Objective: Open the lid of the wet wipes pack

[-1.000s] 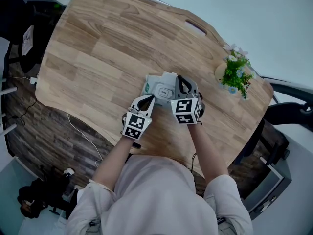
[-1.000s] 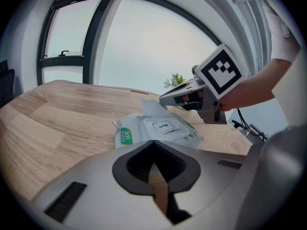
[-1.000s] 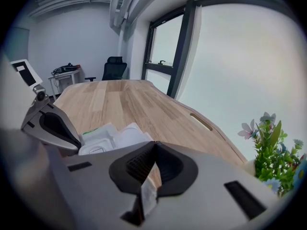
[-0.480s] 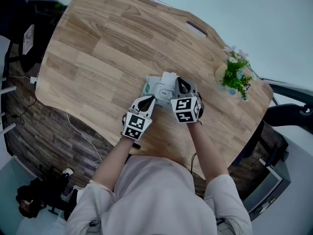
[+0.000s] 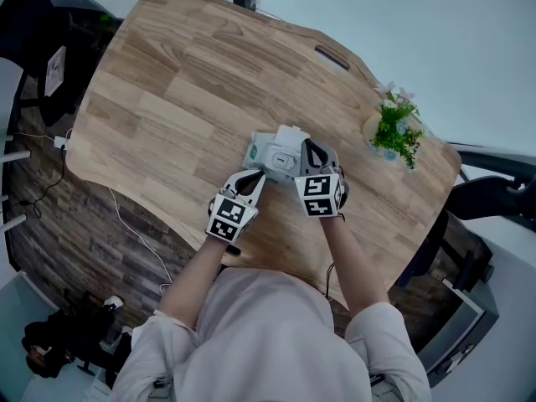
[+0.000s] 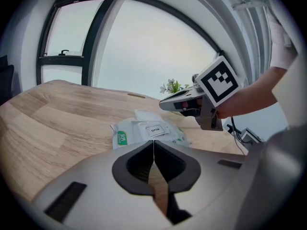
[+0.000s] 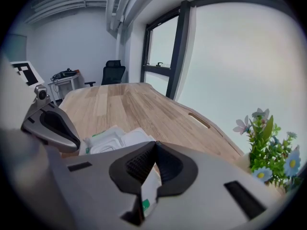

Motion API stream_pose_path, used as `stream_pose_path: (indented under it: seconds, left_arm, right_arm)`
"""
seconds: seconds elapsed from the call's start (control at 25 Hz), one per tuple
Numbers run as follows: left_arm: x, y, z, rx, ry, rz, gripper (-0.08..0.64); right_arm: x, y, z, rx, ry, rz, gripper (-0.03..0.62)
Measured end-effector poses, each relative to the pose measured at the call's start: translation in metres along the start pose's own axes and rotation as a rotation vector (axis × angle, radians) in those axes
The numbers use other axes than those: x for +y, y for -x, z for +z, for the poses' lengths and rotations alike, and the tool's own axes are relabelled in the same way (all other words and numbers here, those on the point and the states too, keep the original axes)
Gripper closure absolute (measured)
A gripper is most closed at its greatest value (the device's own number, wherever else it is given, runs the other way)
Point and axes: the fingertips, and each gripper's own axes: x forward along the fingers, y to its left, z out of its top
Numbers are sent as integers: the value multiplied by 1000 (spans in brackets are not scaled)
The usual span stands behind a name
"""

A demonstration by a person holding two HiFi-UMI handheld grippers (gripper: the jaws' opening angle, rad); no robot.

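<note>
Near the middle of the head view, on the near part of a pale wooden table (image 5: 167, 82), lies the wet wipes pack (image 5: 272, 153), white with green print. A white flap (image 5: 291, 132) stands out at its far edge and looks like the lid folded back, though this cannot be told for sure. A small label reading OPEN (image 6: 154, 128) sits on the pack's top.

The left gripper (image 5: 255, 177) is at the pack's lower left corner. In the left gripper view its jaws are pressed together with nothing between them, and the pack lies just beyond the tips.

The right gripper (image 5: 308, 149) sits over the pack's right end. In the right gripper view its jaws also meet at the tips, and the white wrapper with a green mark shows through the gap below them. Whether they nip the wrapper cannot be told.

A small pot of flowers (image 5: 392, 128) stands well apart, near the table's right edge.
</note>
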Motion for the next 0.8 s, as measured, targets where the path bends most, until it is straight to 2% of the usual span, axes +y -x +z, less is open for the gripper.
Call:
stream_pose_path:
  seconds: [0.16,0.52,0.8]
  left_arm:
    - [-12,18,6,-37,-12,4,538]
    - [-33,69,30,-128,-23,69,538]
    - [-54,132,56,-250,-20,136,538]
  right_arm:
    - [1,26,2,-36,-46,-16,584]
    - [-2,102,16,-151,-169,-76,586]
    - [6,172,37,-288,-263,-94,586]
